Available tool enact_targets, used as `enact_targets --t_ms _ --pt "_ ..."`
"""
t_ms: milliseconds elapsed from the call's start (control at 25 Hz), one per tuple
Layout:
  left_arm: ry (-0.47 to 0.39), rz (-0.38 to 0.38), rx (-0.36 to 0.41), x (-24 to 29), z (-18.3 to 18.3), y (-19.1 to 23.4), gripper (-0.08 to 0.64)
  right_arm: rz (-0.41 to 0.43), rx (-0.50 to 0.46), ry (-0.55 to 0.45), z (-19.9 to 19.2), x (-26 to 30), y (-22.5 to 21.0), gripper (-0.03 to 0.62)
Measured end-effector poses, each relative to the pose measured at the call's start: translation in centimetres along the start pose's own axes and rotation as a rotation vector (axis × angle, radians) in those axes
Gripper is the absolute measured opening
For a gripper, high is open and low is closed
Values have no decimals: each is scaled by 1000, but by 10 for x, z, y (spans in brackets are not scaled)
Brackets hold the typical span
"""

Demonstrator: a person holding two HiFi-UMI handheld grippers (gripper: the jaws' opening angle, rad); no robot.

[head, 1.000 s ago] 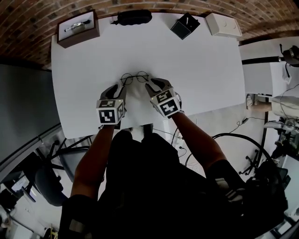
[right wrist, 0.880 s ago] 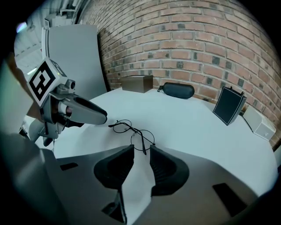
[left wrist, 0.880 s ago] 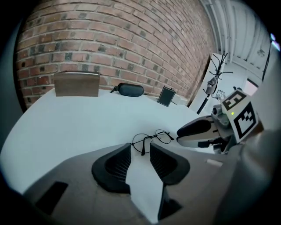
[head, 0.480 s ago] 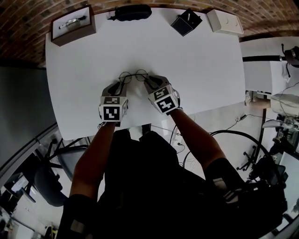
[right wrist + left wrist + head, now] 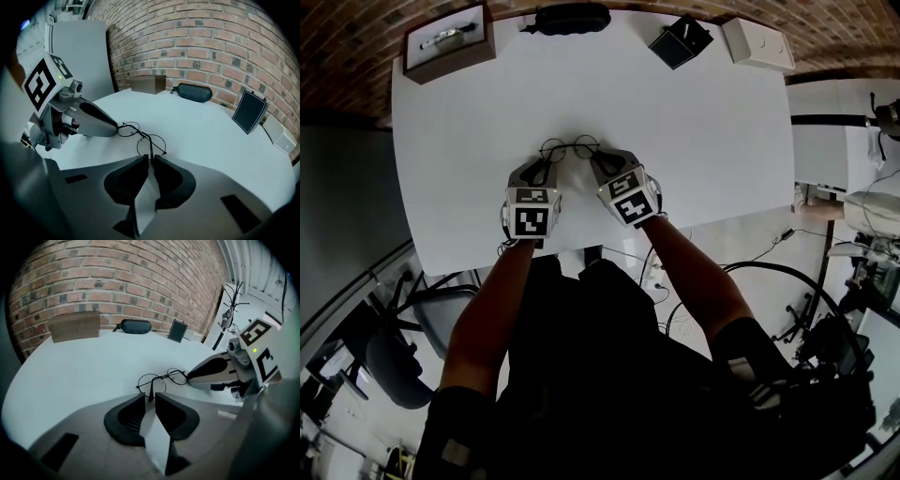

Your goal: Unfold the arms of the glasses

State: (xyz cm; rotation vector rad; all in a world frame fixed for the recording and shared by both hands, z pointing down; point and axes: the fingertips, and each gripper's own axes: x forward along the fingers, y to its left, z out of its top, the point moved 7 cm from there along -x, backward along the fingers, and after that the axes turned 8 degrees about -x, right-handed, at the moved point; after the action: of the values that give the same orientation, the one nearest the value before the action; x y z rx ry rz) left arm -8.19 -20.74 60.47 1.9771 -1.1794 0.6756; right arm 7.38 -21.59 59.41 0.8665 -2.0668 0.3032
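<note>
Head view: A person is standing at a white table [image 5: 694, 141], looking steeply down at it. A pair of round wire glasses [image 5: 570, 147] is lying near the table's near edge, well apart from the wooden box [image 5: 448, 42], black glasses case [image 5: 572, 17], small black stand [image 5: 680, 42] and white box [image 5: 757, 42] lined up along the far edge. The left gripper [image 5: 546, 167] and right gripper [image 5: 600, 161] are angling down at the frame from either side, one for each arm, probably so both can be swung outward together.

Left gripper view: The jaws have just been closing and are standing a little apart. The dark tip of one folded arm [image 5: 151, 391] is sitting in the gap between them, with space showing on both sides, so the pads are not yet pressing on it. The lenses are resting on the table just beyond, with the other gripper's nose touching or almost touching the far lens.

Right gripper view: These jaws have also just been closing and are now nearly together, pinching the thin wire of the other arm [image 5: 149, 152] at their tips. The glasses are lying flat just ahead, the arms not yet unfolded. The grip looks placed at the arm's free end, likely for leverage against the hinge.
</note>
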Motion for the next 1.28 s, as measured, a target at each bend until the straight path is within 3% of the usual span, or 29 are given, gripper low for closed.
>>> enact_targets --t_ms 160,480,800,960,1280 --pt "18 -10 3 0 -1 0 38 4 -5 7 0 0 1 29" --pt "15 -17 -15 -2 1 -8 38 -6 -17 -15 2 -6 -1 29" --pt "-6 -10 -19 -11 6 -11 40 -3 -102 -68 12 -16 5 29" --pt "-23 18 21 -17 9 -17 40 -13 -168 -78 16 -18 8 29" --pt "-43 4 -34 -29 9 -26 40 -27 -246 -124 20 -29 18 29"
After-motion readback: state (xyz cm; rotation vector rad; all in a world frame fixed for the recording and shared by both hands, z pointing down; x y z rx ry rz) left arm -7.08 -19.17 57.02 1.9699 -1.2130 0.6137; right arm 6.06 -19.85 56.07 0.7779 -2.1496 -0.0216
